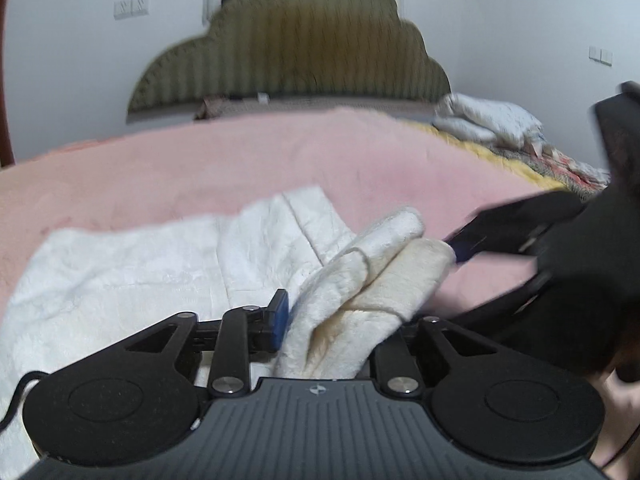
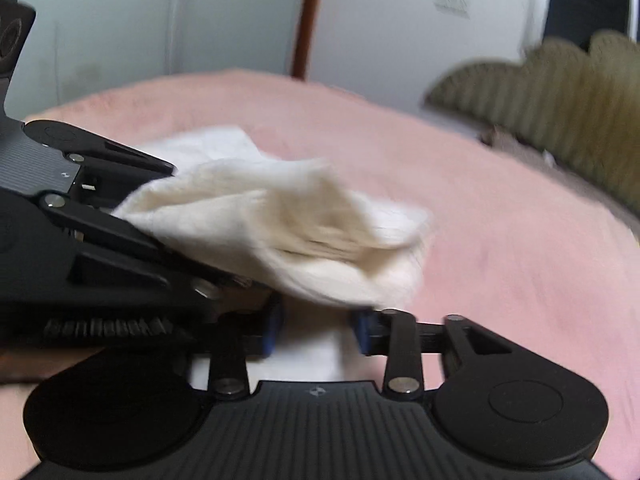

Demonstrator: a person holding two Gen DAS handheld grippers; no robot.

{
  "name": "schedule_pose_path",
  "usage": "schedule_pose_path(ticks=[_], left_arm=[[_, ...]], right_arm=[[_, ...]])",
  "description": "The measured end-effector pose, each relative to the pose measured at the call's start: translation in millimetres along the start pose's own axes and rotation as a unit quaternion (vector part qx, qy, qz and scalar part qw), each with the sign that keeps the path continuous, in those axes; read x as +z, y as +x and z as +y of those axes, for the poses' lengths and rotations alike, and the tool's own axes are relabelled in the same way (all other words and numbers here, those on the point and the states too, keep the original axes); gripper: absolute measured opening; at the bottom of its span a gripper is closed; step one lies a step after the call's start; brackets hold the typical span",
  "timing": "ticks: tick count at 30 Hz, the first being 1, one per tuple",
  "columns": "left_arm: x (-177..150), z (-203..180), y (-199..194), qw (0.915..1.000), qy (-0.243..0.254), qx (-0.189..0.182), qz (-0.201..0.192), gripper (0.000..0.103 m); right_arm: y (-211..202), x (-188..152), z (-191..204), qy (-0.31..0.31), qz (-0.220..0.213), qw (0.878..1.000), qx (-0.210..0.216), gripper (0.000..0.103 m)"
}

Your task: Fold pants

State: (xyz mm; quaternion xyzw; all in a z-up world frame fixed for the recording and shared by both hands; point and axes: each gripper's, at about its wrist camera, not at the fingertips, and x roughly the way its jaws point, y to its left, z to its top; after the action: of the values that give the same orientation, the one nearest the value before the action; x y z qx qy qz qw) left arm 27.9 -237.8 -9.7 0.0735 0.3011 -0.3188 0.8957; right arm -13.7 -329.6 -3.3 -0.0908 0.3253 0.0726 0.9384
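Black left gripper [image 1: 340,320] is nearest, jaws part open w/ a cream fold of the pants [image 1: 168,268] between them; if the pads press it, cannot tell. Right gripper [image 2: 316,330] jaws stand apart, white cloth below, nothing pinched. Pants lie on the pink blanket [image 1: 280,156], bunched end lifted btw both tools.

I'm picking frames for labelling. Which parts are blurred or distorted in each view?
Left wrist view: headboard and right gripper smeared, pants fairly crisp, fisheye bends the bed edge. Right wrist view: pants and headboard motion-blurred.
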Motion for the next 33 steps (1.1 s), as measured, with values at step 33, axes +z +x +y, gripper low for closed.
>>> schedule_pose_path(ticks=[33], left_arm=[[-34,189,-127,0.9835,-0.141,0.112,-0.016,0.064]], right_arm=[[-30,28,117,0.089,-0.075,0.964,0.239,0.070]])
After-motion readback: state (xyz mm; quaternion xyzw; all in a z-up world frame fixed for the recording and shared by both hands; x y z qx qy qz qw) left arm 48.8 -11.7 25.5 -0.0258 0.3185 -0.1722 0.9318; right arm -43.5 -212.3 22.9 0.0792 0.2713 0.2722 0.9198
